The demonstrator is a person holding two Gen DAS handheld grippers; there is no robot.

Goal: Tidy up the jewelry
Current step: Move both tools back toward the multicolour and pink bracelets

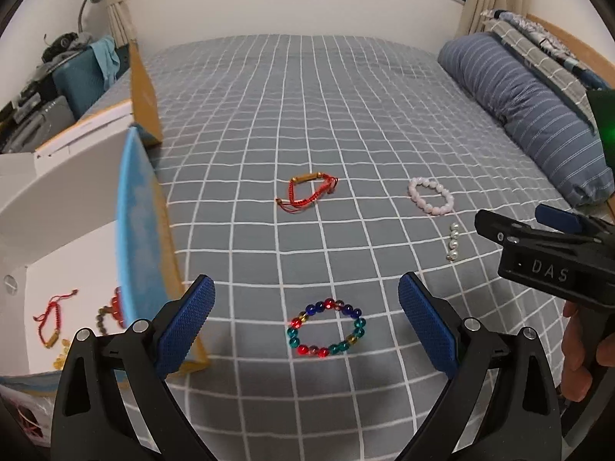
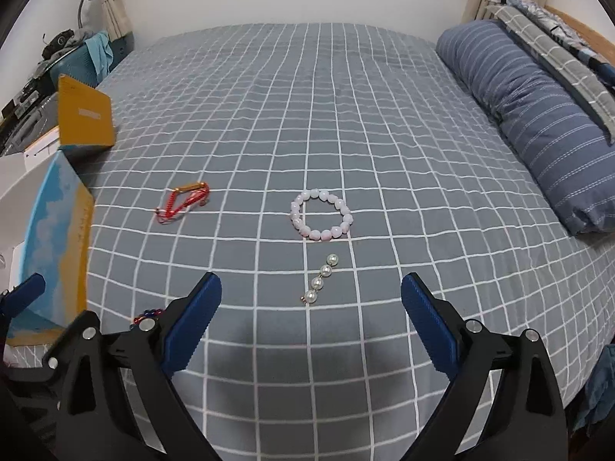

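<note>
Left gripper (image 1: 305,309): jaws spread wide, blue ribbed pads apart, nothing clamped, nothing touched. Hung over grey checked bedspread (image 1: 346,115). Just ahead and below, centred in the gap between the pads but clear of both: multicoloured bead bracelet (image 1: 326,327), flat on the cloth. To the left of the left pad: open box (image 1: 142,230) with blue-and-tan flap, white inside, already containing a red cord bracelet (image 1: 50,320) and some brown and amber beads, partly hidden. Farther ahead, slightly left of centre: second red cord bracelet with gold tube (image 1: 307,190). Ahead to the right: pink bead bracelet (image 1: 430,196); nearer, a short pearl strand (image 1: 452,242). At far right: right gripper's black body, gripped by a hand (image 1: 584,357). Right gripper (image 2: 311,307): jaws likewise wide, empty, touching nothing. Directly ahead between the pads, apart from both: pearl strand (image 2: 319,279), lying slightly tilted; pink bead bracelet (image 2: 322,214) just beyond it. Ahead to the left: red cord bracelet (image 2: 183,201). Beside the left finger: edge of multicoloured bracelet, mostly hidden. Far right: striped blue pillow (image 2: 538,115).
</note>
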